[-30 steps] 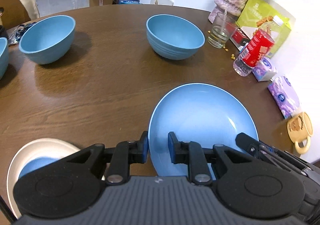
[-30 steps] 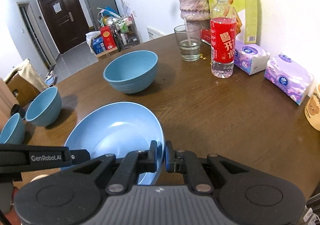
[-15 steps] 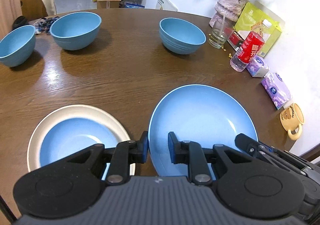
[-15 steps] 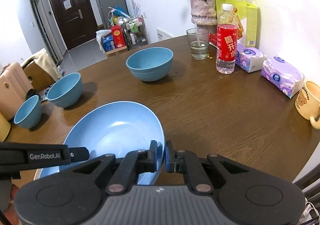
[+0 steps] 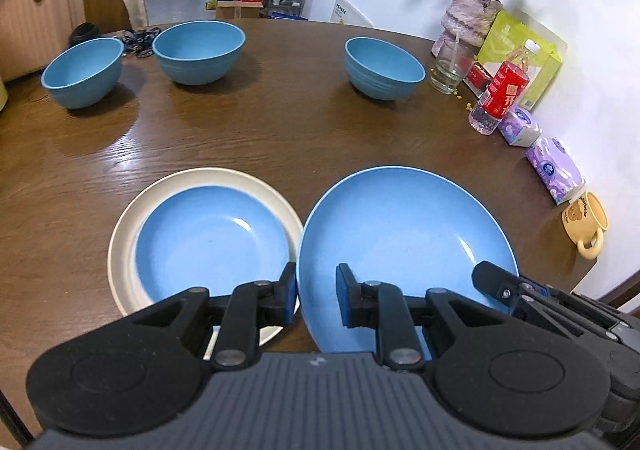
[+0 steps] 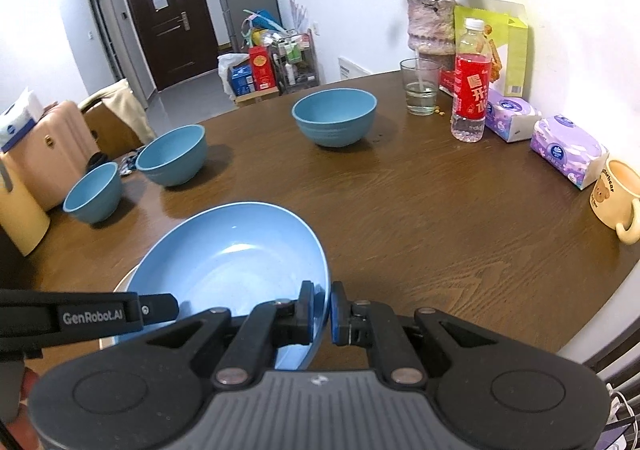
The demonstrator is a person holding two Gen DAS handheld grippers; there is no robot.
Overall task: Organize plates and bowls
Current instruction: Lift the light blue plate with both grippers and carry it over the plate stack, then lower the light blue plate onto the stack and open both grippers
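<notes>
A large blue plate is held above the table between both grippers. My left gripper grips its left rim and my right gripper is shut on its right rim. Left of it, a smaller blue plate rests on a cream plate on the table. Three blue bowls stand farther back: one at far left, one beside it, and one toward the right.
Along the right edge of the round wooden table stand a glass, a red-labelled bottle, tissue packs, a yellow mug, a flower vase and a green box. A chair and suitcase stand beyond the far left edge.
Both grippers have risen and pulled back with the blue plate held between them. The stacked blue and cream plates have come fully into view at the left.
</notes>
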